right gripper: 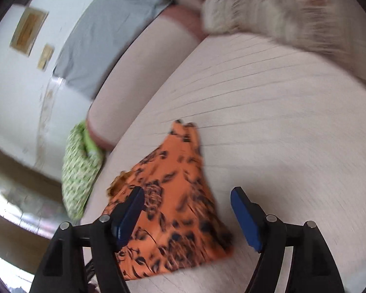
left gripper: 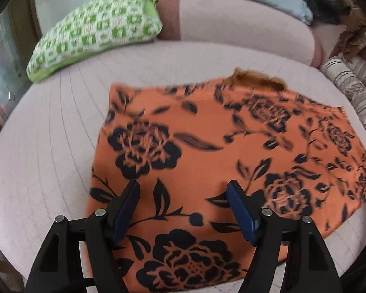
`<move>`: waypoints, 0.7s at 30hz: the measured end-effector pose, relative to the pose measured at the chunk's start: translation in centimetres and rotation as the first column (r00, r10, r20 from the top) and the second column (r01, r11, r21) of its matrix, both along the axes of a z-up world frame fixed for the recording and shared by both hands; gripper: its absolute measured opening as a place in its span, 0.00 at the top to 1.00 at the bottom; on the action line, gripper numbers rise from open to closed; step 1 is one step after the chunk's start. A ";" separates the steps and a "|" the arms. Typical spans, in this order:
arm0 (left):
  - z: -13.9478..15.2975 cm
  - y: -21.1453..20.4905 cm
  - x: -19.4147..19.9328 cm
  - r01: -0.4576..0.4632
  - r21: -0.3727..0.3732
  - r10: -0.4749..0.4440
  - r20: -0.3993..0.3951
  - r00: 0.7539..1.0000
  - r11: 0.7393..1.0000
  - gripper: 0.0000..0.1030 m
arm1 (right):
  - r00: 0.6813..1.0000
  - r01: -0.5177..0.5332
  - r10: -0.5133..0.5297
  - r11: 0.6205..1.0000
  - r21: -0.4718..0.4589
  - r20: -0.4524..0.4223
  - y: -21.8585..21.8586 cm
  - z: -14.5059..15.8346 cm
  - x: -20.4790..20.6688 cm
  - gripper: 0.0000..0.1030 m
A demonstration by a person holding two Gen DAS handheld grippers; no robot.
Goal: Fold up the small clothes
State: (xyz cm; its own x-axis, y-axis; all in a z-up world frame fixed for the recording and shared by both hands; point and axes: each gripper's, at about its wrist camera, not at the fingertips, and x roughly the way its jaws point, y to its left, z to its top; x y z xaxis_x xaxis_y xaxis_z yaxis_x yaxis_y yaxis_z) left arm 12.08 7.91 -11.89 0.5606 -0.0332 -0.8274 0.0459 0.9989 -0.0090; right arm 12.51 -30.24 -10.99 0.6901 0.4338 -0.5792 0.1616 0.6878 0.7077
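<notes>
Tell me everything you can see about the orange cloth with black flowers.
The orange cloth is a thin woven-looking fabric printed with large black roses and leaves. It lies flat on the pale ribbed bed cover, in a roughly rectangular, seemingly folded shape. At its far edge a darker rust-orange piece sticks out. Nothing grips it: the left gripper is over it with fingers apart, and the right gripper is open near its edge.
</notes>
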 end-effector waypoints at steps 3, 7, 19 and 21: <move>-0.3 0.3 -0.4 -0.001 -0.012 0.001 0.027 1.000 1.000 0.26 | 0.995 -0.097 0.096 0.995 -0.026 -0.035 0.9 -1.1 5.4 0.26; -0.7 0.3 -0.4 0.008 -0.011 -0.007 0.036 0.999 1.000 0.24 | 0.975 -0.180 0.177 0.984 -0.010 -0.137 2.5 -4.2 10.6 0.35; 1.0 1.8 -0.8 0.011 -0.067 -0.008 0.052 0.999 0.998 0.21 | 0.987 -0.120 0.068 0.915 -0.386 -0.144 6.9 -2.7 10.7 0.66; 2.8 3.5 -2.0 -0.031 -0.096 0.041 0.108 0.993 0.995 0.21 | 0.994 -0.080 0.044 0.905 -0.417 -0.097 6.8 -0.8 9.2 0.43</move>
